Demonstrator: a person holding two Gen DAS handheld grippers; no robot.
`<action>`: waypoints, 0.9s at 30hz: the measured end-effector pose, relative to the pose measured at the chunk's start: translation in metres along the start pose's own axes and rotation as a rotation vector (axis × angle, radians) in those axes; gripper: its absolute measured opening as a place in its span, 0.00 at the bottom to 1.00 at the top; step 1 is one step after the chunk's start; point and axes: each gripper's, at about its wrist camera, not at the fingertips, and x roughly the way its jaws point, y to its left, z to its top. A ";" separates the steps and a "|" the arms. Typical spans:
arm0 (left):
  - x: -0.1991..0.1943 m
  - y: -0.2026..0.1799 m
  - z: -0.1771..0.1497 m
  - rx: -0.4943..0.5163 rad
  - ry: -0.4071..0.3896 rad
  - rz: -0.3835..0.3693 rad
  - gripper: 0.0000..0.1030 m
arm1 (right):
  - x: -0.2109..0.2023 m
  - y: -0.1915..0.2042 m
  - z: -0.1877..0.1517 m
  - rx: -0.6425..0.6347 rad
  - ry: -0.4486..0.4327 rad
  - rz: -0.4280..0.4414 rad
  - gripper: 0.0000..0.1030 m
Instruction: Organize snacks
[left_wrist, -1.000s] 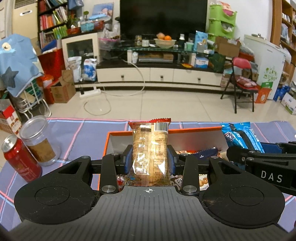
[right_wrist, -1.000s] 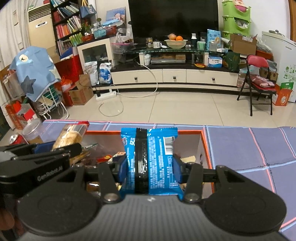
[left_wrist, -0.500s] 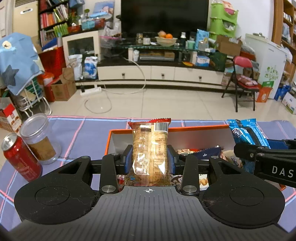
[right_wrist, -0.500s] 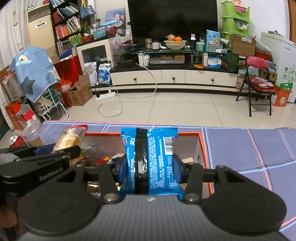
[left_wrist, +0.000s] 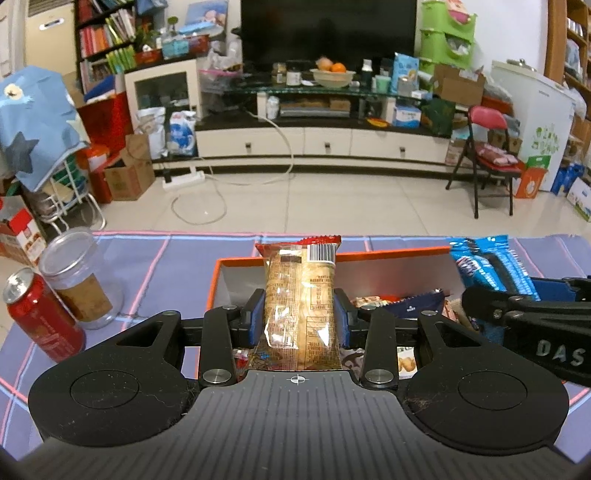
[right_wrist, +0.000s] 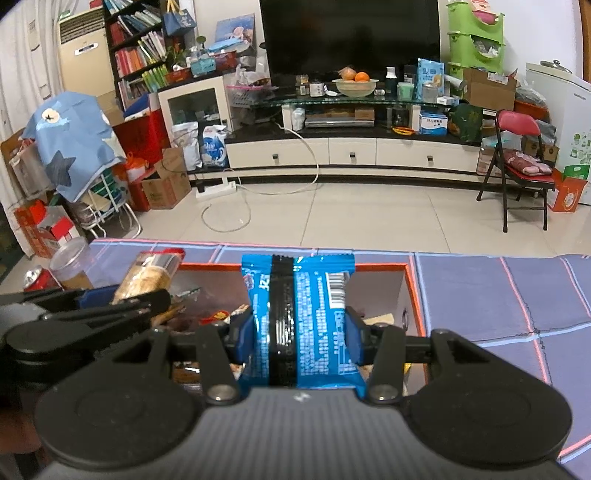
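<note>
Left wrist view shows the left gripper, jaws just easing apart, yet clamped on a clear biscuit packet above the orange box; the right gripper clamps a blue cookie packet over it. Several snacks already lie inside, so I'd judge these two remain to be dropped in

Place: you stand in a home living room.
Signs: TV on a low cabinet, bookshelf, folding chair, tiled floor.

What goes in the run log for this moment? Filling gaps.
left gripper: holding clear cracker packet | right gripper: holding blue packet | both over orange box
</note>
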 end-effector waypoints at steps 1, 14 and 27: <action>0.001 -0.003 -0.001 0.008 0.006 -0.012 0.28 | 0.002 0.000 0.001 0.001 0.009 -0.001 0.49; -0.126 0.015 -0.039 -0.071 -0.097 -0.031 0.88 | -0.154 0.004 -0.054 0.029 -0.171 -0.100 1.00; -0.168 0.002 -0.085 -0.133 -0.118 0.041 0.88 | -0.150 0.024 -0.108 -0.012 -0.084 -0.257 0.99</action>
